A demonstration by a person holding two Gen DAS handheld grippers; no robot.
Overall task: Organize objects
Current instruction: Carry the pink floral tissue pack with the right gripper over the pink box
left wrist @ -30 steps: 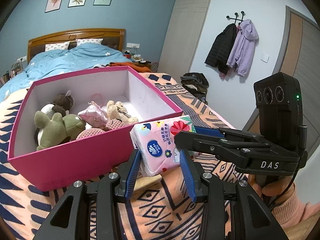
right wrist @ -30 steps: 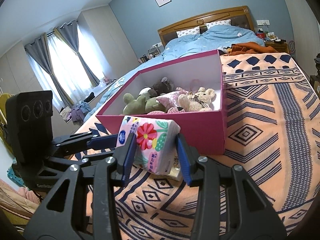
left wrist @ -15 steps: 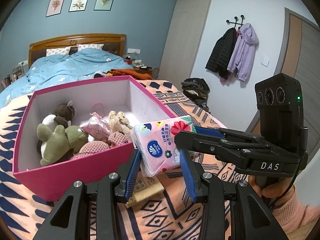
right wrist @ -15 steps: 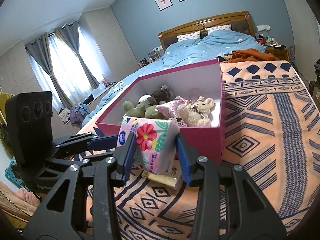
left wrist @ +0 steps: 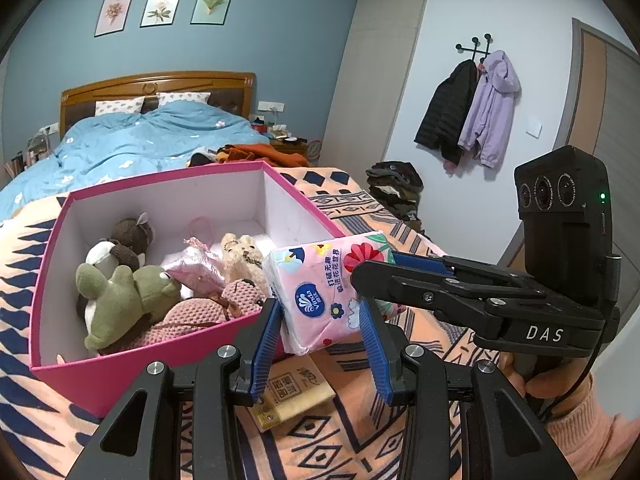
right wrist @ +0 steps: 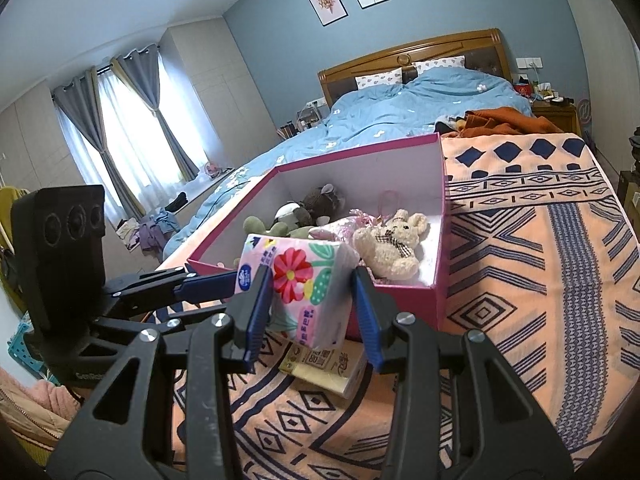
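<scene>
Left wrist view, both grippers, left gripper (left wrist: 322, 336) and right gripper (right wrist: 310, 304), clamped on pink tissue pack (left wrist: 326, 294), raised just beside pink box (left wrist: 120, 376), above its near corner.

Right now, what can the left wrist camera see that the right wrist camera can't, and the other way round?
Only the left view shows the coats on wall hooks and the right tongs from the side. Only the right view shows the curtained window and the left tongs from the side. Both share the pink box of plush toys, the held tissue pack and the patterned blanket.
</scene>
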